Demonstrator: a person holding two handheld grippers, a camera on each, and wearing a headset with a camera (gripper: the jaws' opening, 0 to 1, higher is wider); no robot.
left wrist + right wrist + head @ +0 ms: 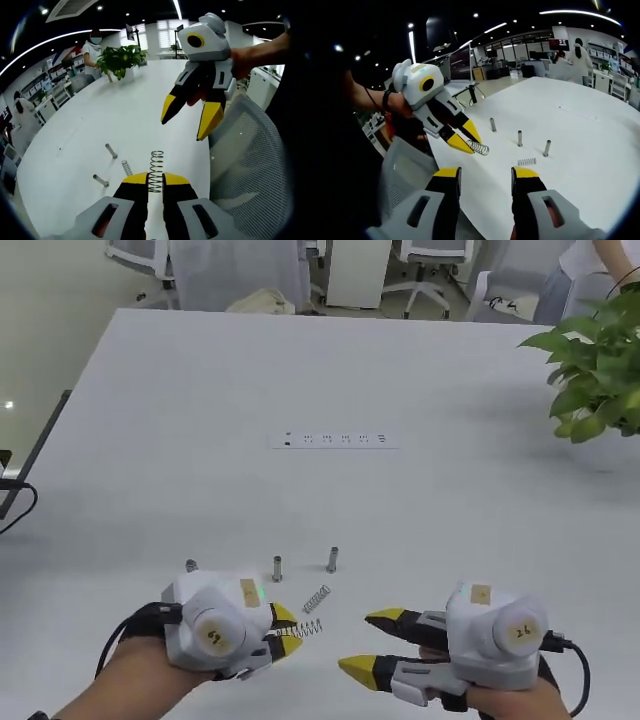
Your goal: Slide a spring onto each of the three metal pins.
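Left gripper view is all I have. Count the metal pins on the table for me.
Observer: Three. The head view shows a first pin just beyond the left gripper, then a middle pin and an end pin.
Operator: Tell me whether that first pin carries a spring.
Observer: No. In the right gripper view it stands bare.

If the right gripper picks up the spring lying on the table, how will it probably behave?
The spring is a thin open wire coil, so probably light, and it may squash if the fingers squeeze hard. It lies on its side on the smooth table, so a nudge would likely roll it.
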